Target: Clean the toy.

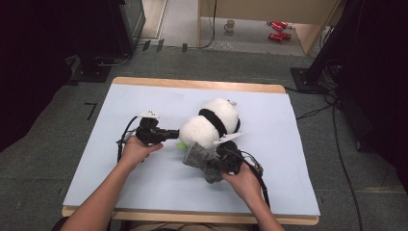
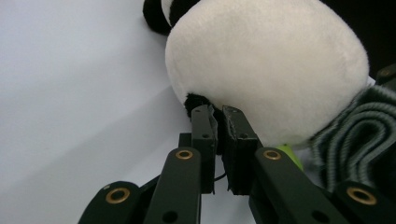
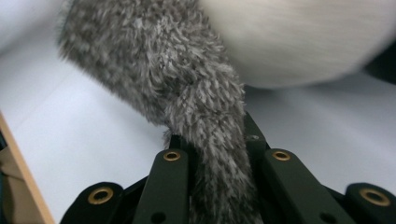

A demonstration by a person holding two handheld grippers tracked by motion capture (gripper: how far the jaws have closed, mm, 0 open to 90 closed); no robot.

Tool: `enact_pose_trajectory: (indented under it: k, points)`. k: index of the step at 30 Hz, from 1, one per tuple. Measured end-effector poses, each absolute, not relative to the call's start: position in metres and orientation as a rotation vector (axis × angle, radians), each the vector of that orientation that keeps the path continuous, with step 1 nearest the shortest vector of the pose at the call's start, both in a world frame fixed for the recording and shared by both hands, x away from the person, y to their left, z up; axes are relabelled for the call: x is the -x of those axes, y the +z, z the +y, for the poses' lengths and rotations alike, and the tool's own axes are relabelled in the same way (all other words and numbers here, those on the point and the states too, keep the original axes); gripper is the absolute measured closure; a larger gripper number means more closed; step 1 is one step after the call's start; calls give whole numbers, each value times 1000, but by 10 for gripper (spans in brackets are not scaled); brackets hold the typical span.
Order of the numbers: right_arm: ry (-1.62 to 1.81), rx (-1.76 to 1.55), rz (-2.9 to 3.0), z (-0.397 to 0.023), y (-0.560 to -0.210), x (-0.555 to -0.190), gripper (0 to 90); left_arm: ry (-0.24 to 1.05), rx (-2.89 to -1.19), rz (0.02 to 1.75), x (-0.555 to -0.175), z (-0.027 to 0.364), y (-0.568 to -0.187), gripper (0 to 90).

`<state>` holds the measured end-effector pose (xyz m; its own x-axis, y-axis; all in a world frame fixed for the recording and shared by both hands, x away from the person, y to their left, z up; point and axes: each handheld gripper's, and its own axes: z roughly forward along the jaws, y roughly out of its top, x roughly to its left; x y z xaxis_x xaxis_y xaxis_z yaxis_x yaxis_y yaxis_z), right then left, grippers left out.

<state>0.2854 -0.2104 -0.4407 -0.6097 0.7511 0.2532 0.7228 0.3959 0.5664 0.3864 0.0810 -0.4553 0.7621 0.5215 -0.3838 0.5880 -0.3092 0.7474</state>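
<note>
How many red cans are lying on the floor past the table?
2. Both lie beyond the far edge of the table: one red can farther back, the other red can just in front of it. Others may be hidden.

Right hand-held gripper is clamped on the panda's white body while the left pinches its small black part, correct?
Not quite. The right hand-held gripper is clamped on the grey fuzzy cloth, not the panda plush, as the right gripper view shows. The left hand-held gripper does pinch the black part.

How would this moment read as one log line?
left gripper: shut on panda toy | right gripper: shut on grey sock | table
</note>
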Motion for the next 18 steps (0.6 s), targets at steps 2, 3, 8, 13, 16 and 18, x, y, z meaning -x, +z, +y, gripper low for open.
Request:
enact_pose_trajectory:
  k: [2, 3, 8, 13, 16, 18]
  points:
    - [1010, -1377, 2565, -217, -438, -287, 783, -80, -1976, 838, -388, 84, -455, 847]
    - [1012, -1391, 2550, -220, -437, -287, 783, -79, -1977, 845, -388, 85, -455, 846]
    - [1047, -1440, 2439, -242, -428, -292, 783, -71, -1989, 861, -391, 90, -457, 842]
    - [1104, -1507, 2303, -263, -420, -296, 780, -58, -1978, 863, -392, 94, -455, 841]
    - [1123, -1518, 2248, -273, -415, -298, 777, -41, -1969, 873, -393, 99, -454, 839]
    - [1129, -1530, 2220, -280, -414, -301, 776, -30, -1955, 887, -394, 104, -453, 838]
